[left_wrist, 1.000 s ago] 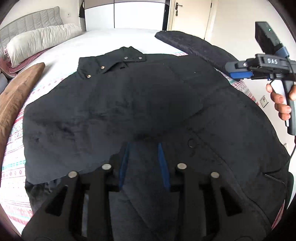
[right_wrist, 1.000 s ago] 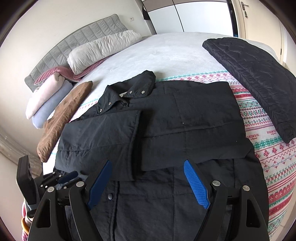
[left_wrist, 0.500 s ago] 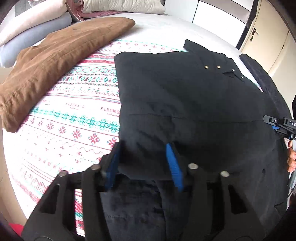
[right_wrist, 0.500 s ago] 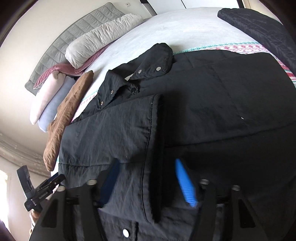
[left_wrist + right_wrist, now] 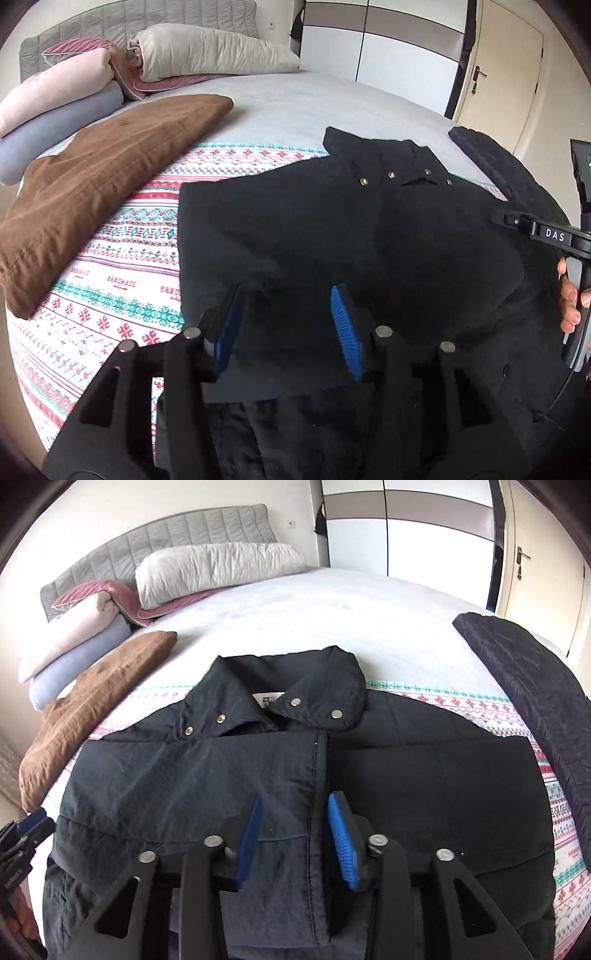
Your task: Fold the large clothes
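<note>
the black jacket (image 5: 258, 775) lies face up on the patterned blanket (image 5: 110, 280) across the foot of the bed (image 5: 332, 602), collar (image 5: 288, 701) toward the pillows (image 5: 218, 568), both sleeves already folded in over the chest so their cuffs meet near the middle seam. the left gripper (image 5: 288, 325) hangs over the near-left part of the jacket, its blue pads well apart and holding nothing that i can make out; the cloth below it is too dark to tell whether the tips touch. the right gripper (image 5: 295, 834) sits low over the folded left sleeve's edge, pads partly spread with the stitched hem just inside the right pad, nothing pinched between them.

the step in hand looks like taking the bottom hem to fold the body up toward the collar. to do it well, each gripper should reach to the hem corners near the bed's edge, well apart from each other, and bite through all layers so the sleeves stay put. lift only enough to clear, carry both sides evenly, and lay the hem just short of the collar snaps (image 5: 295, 701). padded fabric springs back, so press along the crease afterward. keep clear of the folded brown garment (image 5: 92, 184) on the left and the quilted black one (image 5: 535, 686) on the right.
</note>
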`<move>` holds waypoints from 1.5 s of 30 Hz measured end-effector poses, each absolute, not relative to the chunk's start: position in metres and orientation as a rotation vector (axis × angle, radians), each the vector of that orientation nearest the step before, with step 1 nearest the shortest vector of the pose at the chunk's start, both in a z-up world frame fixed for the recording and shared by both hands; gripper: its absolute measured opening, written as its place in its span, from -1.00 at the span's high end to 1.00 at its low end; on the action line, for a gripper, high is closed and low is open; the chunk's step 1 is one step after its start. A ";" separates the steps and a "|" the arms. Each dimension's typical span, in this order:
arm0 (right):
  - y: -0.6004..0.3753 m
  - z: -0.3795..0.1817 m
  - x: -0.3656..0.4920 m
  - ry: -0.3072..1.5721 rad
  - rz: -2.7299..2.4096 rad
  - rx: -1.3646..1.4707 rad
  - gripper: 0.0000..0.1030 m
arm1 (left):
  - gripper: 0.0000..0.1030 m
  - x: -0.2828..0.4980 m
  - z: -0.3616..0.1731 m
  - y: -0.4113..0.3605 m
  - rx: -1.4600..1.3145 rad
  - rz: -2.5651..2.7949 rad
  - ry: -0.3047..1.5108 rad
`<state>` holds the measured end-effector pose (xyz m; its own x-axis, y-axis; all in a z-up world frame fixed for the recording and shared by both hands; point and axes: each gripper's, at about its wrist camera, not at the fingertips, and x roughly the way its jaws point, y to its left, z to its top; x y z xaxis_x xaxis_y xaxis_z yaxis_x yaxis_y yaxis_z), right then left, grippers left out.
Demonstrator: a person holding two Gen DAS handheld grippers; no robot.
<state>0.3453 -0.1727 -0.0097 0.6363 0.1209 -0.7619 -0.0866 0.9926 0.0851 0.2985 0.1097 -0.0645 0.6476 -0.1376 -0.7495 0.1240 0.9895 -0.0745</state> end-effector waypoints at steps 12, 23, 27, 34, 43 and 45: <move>-0.230 -0.012 0.302 0.961 0.135 0.243 -0.05 | -0.58 0.260 -0.054 0.100 0.035 -0.078 0.900; -0.287 0.107 0.161 0.797 0.124 0.204 -0.69 | -0.93 0.156 0.023 0.122 -0.038 -0.092 0.923; -0.307 0.116 0.118 0.808 0.142 0.217 -0.72 | -0.93 0.118 0.029 0.128 -0.029 -0.144 0.964; -0.337 0.106 0.056 0.857 0.159 0.230 -0.72 | -0.94 0.067 0.010 0.143 -0.062 -0.248 1.084; -0.350 0.065 -0.003 0.932 0.203 0.209 -0.72 | -0.93 0.027 -0.024 0.174 -0.242 -0.304 1.132; -0.356 0.055 -0.015 0.938 0.221 0.231 -0.72 | -0.93 0.019 -0.034 0.179 -0.277 -0.321 1.143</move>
<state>-0.0149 -0.3564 0.0551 0.5728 0.2862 -0.7681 -0.0867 0.9530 0.2904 0.0186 0.1786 -0.0344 0.3788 -0.3868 -0.8408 0.1077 0.9207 -0.3750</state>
